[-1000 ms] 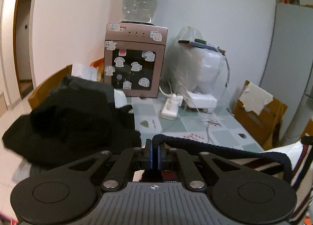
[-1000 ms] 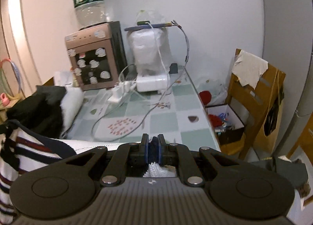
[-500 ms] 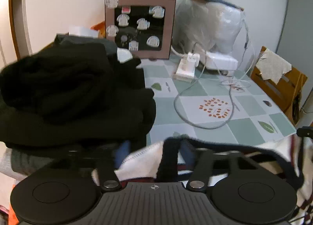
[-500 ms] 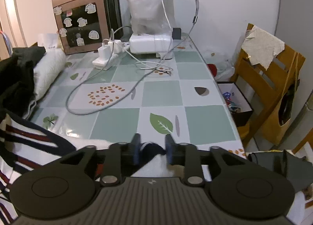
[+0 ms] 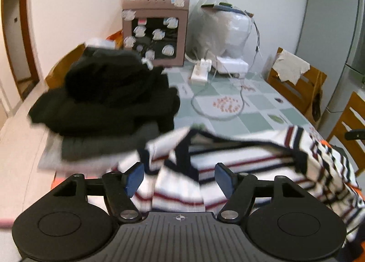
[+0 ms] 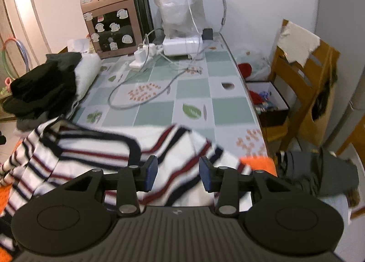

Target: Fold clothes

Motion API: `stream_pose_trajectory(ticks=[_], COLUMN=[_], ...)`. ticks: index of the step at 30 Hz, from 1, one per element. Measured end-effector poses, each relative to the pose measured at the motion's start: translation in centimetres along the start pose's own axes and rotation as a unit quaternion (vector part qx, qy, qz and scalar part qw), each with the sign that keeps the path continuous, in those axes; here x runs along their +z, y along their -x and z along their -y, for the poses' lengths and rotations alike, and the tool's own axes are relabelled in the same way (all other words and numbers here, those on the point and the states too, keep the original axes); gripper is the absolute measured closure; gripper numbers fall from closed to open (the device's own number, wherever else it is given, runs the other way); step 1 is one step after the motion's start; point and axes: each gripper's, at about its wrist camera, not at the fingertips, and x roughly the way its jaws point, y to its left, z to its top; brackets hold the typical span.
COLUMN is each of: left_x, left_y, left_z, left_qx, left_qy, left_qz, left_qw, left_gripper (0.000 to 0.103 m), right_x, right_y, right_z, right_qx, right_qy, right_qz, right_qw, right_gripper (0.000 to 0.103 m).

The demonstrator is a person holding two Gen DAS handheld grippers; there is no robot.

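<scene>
A white sweater with navy and red stripes (image 5: 239,159) lies across the near edge of the table, its navy collar toward the left; it also fills the near part of the right wrist view as the striped sweater (image 6: 95,152). My left gripper (image 5: 179,178) is open just above its collar end, holding nothing. My right gripper (image 6: 178,172) is open over the sweater's right part, blue pads apart. A pile of black and grey folded clothes (image 5: 109,102) sits at the table's left, seen again as the dark pile (image 6: 43,88).
The tiled tablecloth (image 6: 194,93) carries a pink water dispenser (image 5: 156,29), a bagged appliance (image 5: 219,25), a power strip (image 5: 200,71) and loose cable (image 6: 136,98). Wooden chairs (image 6: 305,84) stand at the right, with a box (image 6: 267,100) on the floor. A dark garment (image 6: 319,173) lies near right.
Both grippers went from shut on the sweater to open, letting it drop onto the table. Both have pulled back and tilted downward over it.
</scene>
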Motion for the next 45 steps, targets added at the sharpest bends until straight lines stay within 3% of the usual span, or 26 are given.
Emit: stream_pose_trajectory(ticks=[14, 21, 29, 37, 40, 43, 44, 45], left_x=[-11.7, -16.8, -21.0, -22.1, -22.1, -21.8, -21.8, -21.7], left_y=[8.1, 10.9, 11.4, 9.7, 9.1, 8.6, 8.5, 8.4], left_z=[-2.5, -3.0, -3.7, -3.8, -3.4, -2.8, -2.6, -2.5], left_qx=[0.045, 0.058, 0.046, 0.044, 0.044, 0.055, 0.054, 0.053], left_qy=[0.057, 0.05, 0.04, 0.04, 0.034, 0.026, 0.025, 0.025], left_qz=[-0.05, -0.061, -0.077, -0.078, -0.073, -0.065, -0.063, -0.062], left_qw=[0.9961, 0.9952, 0.9952, 0.9952, 0.9958, 0.996, 0.9962, 0.9964], left_gripper=[0.019, 0.014, 0.011, 0.011, 0.014, 0.03, 0.039, 0.046], right_x=[-13.8, -19.1, -23.4, -25.9, -26.2, -25.9, -25.8, -25.9], right_y=[7.1, 8.4, 8.9, 7.6, 7.1, 6.8, 6.8, 6.8], right_z=[-0.8, -1.9, -2.9, -4.3, -4.9, -5.2, -5.2, -5.1], right_qx=[-0.003, -0.012, -0.025, -0.049, -0.058, -0.069, -0.073, -0.074], right_qy=[-0.066, -0.094, -0.128, -0.149, -0.142, -0.136, -0.137, -0.139], right_qz=[-0.06, -0.074, -0.09, -0.099, -0.085, -0.076, -0.072, -0.068], right_qw=[0.996, 0.993, 0.987, 0.983, 0.985, 0.985, 0.985, 0.985], right_gripper=[0.055, 0.053, 0.05, 0.05, 0.05, 0.05, 0.058, 0.079])
